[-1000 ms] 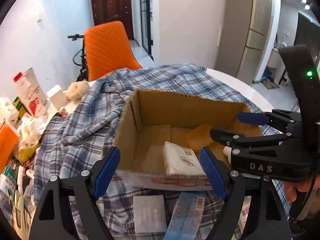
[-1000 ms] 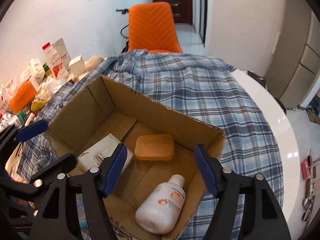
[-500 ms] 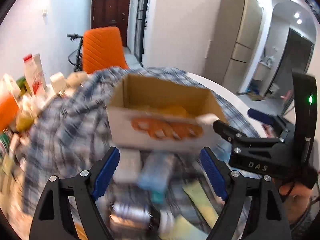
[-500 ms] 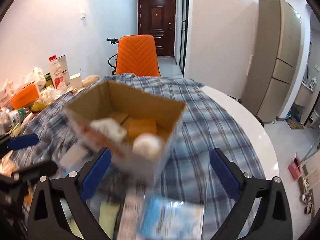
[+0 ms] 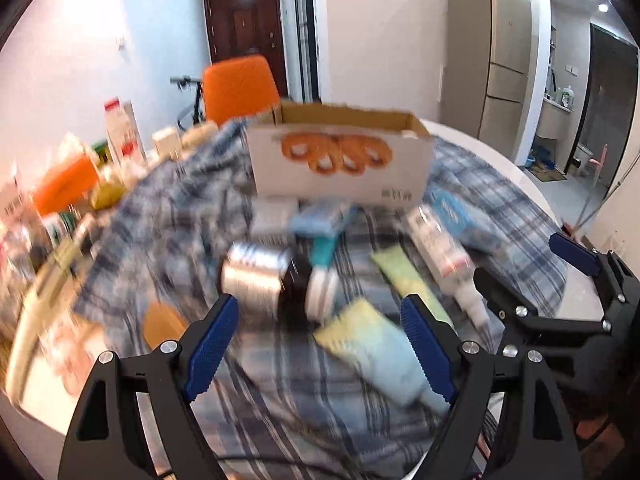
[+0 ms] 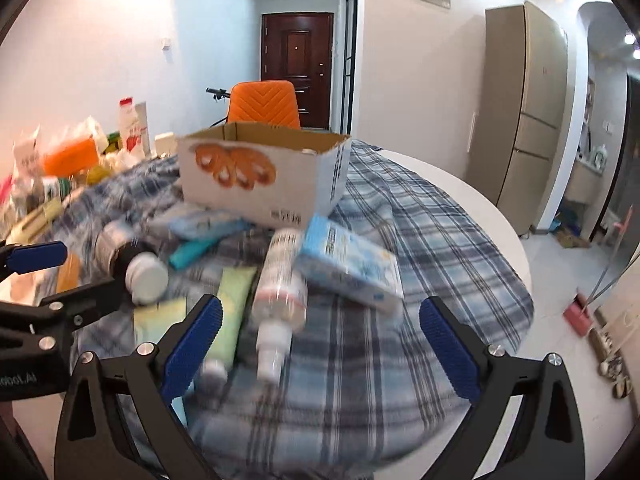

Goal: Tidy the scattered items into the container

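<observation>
The cardboard box [image 5: 340, 160] stands on the plaid cloth [image 5: 168, 216], also in the right wrist view [image 6: 260, 176]. Scattered items lie in front of it: a dark silver-labelled bottle [image 5: 272, 280], a white spray bottle [image 6: 280, 292], a blue-white carton [image 6: 348, 264], a pale green tube [image 6: 232, 300], a teal tube [image 6: 192, 252] and a flat blue packet [image 6: 208, 226]. My left gripper [image 5: 320, 344] is open and empty, just short of the dark bottle. My right gripper [image 6: 316, 344] is open and empty near the spray bottle's nozzle end.
Cartons, packets and an orange box [image 6: 68, 152] crowd the table's left side. An orange chair [image 6: 264, 104] stands behind the table. The white table edge [image 6: 480, 216] curves along the right, with floor beyond. The frames are blurred by motion.
Both grippers have pulled back and down from over the box to the scattered items in front of it. The right gripper's jaws have spread wider. The box's inside is out of sight.
</observation>
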The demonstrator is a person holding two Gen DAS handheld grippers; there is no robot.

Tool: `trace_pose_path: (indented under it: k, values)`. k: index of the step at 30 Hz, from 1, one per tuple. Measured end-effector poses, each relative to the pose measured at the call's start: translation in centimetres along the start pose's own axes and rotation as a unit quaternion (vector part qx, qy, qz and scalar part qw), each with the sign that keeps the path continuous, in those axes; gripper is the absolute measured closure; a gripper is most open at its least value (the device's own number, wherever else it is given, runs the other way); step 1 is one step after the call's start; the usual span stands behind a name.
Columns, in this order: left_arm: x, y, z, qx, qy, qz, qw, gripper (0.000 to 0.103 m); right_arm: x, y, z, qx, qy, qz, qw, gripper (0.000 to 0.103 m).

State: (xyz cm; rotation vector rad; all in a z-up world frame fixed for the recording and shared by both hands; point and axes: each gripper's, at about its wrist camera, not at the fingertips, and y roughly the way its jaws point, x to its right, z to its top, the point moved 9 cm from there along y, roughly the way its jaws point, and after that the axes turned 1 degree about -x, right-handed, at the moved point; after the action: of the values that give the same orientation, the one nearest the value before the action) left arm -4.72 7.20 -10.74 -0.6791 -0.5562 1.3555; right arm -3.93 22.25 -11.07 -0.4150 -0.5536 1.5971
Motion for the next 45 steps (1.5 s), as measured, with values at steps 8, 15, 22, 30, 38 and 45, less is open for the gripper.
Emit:
trace_pose_path:
  k: [8, 15, 22, 30, 38, 45]
  values:
    - [-1.9, -0.4, -2.1, 0.003, -0.055, 0.019, 0.9983, 0.018, -3.0, -2.8, -2.6, 0.014, 0.002, 0.061, 0.998, 0.004]
    - [-1.9, 0.4, -4.9, -0.032, -0.05, 0.023, 0.998, 0.018, -7.7, -2.9, -4.5, 0.009, -0.052, 0.125, 0.991, 0.033]
    - [-3.5, 1.2, -5.5, -0.043, -0.076, 0.016, 0.9961, 0.018, -8.6, -1.0, -5.0, -0.011, -0.044, 0.143, 0.989, 0.059]
    - [-3.6, 1.6, -5.3, -0.042, -0.085, 0.002, 0.9955, 0.018, -8.9, -0.3, -4.6, -0.01, -0.046, 0.139, 0.989, 0.058]
    - [-2.9, 1.3, -4.7, -0.025, -0.063, 0.015, 0.9976, 0.018, -9.7, 0.6, -4.2, -0.003, -0.052, 0.135, 0.989, 0.057]
    - [-3.0, 1.5, -3.2, 0.031, -0.034, 0.041, 0.9981, 0.018, -10.0, 1.6, -4.4, -0.003, -0.052, 0.144, 0.988, 0.055]
